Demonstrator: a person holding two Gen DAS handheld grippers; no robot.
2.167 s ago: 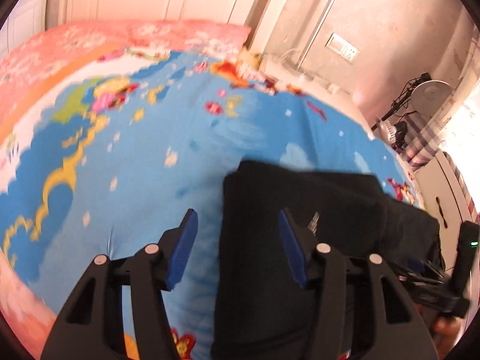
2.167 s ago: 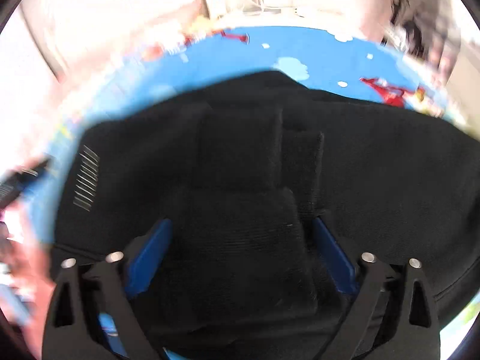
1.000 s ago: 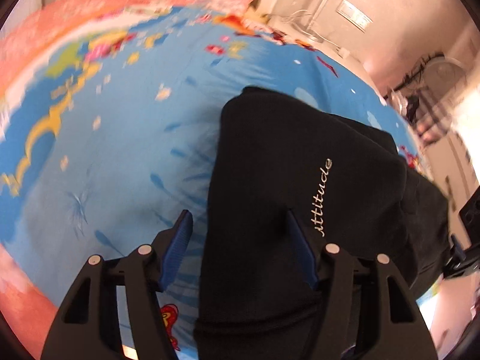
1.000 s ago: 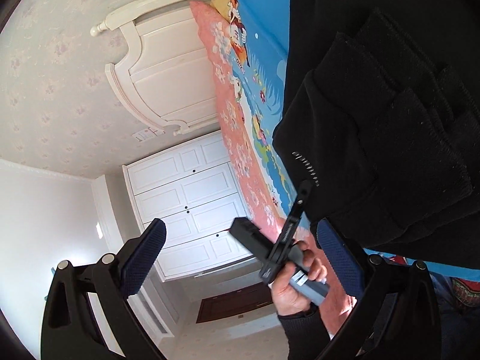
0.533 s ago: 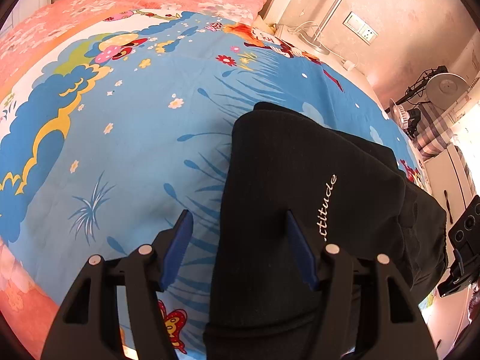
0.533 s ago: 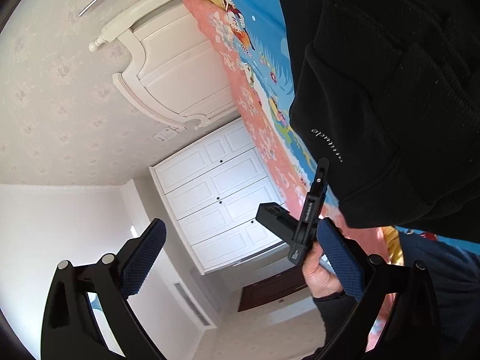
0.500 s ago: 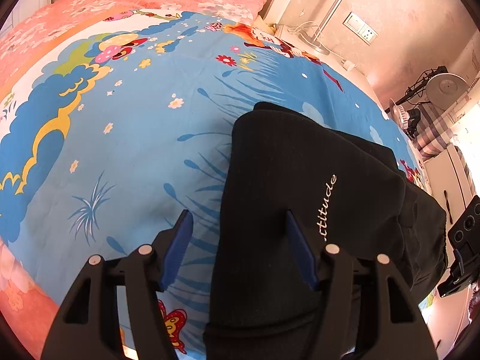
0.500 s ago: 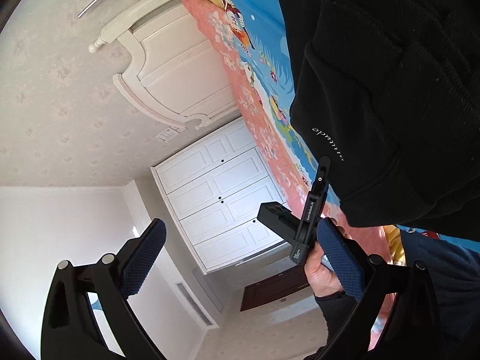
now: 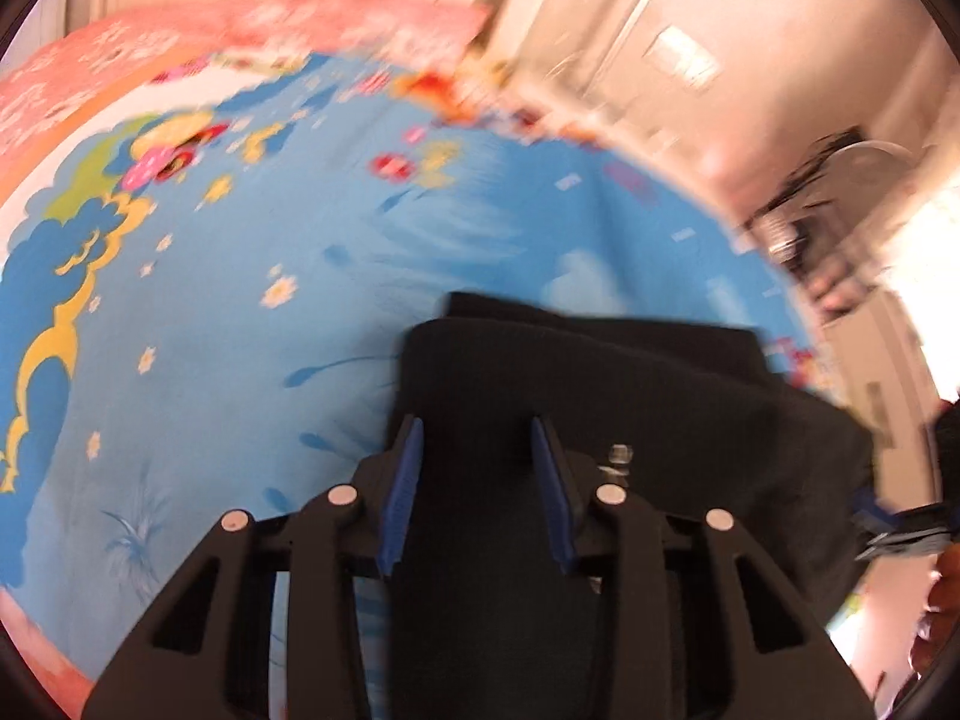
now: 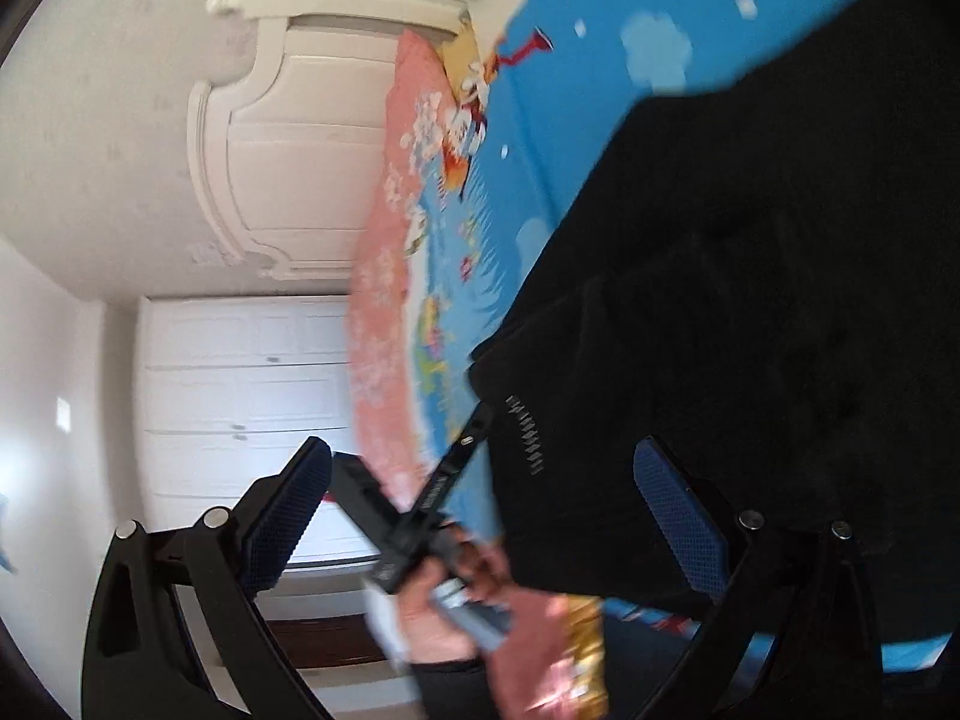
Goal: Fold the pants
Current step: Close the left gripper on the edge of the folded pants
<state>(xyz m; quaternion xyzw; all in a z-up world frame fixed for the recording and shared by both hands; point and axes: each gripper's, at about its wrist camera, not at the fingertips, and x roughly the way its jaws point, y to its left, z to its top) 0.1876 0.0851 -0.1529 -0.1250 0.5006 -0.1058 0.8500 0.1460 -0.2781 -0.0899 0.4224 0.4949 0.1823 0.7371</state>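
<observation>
Folded black pants (image 9: 600, 396) lie on a blue cartoon bedsheet (image 9: 240, 312). My left gripper (image 9: 477, 450) is low over the pants' near left edge; its blue pads (image 9: 405, 480) stand closer together with black cloth between them, and the frame is blurred. In the right wrist view the pants (image 10: 750, 300) fill the right side, with white lettering near their edge. My right gripper (image 10: 480, 492) is wide open and empty, tilted sideways next to the pants' edge. The other hand and its gripper handle (image 10: 432, 516) show between its fingers.
A pink floral border (image 9: 240, 24) runs along the bed's far side. White wardrobe doors (image 10: 240, 396) and a white headboard (image 10: 288, 120) stand beyond the bed. A fan (image 9: 864, 162) and clutter stand at the right of the bed.
My left gripper's fingers have narrowed and moved onto the pants' left edge. The right wrist view has rotated, with the gripper still open.
</observation>
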